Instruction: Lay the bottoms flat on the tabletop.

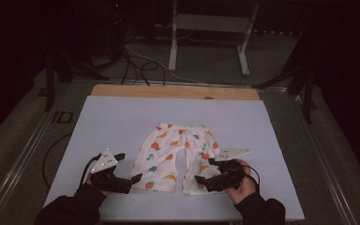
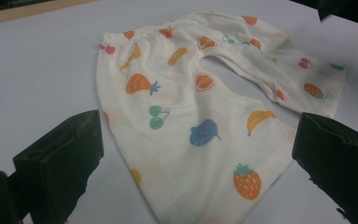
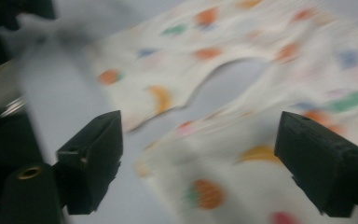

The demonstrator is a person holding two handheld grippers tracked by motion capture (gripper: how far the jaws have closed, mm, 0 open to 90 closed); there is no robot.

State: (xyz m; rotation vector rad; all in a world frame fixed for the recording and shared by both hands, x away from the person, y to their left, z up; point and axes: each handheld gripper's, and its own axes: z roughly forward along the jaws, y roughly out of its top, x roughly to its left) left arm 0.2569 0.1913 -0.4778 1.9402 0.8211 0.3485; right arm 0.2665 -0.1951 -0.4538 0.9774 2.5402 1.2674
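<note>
From above, the small white cotton trousers printed with coloured fruit point(image 1: 178, 157) lie flat on my pale sheet-covered table point(image 1: 122, 122), both legs toward me, nothing folded yet as I judge it. My left gripper point(image 2: 193, 154) stands wide, the nearer leg hem between its jaws, unpinched. My right gripper point(image 3: 198, 154) is blurred, jaws wide around the other hem, gripping nothing.

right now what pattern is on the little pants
Cream pants printed with coloured fruit; clearest in the left gripper view.
</note>
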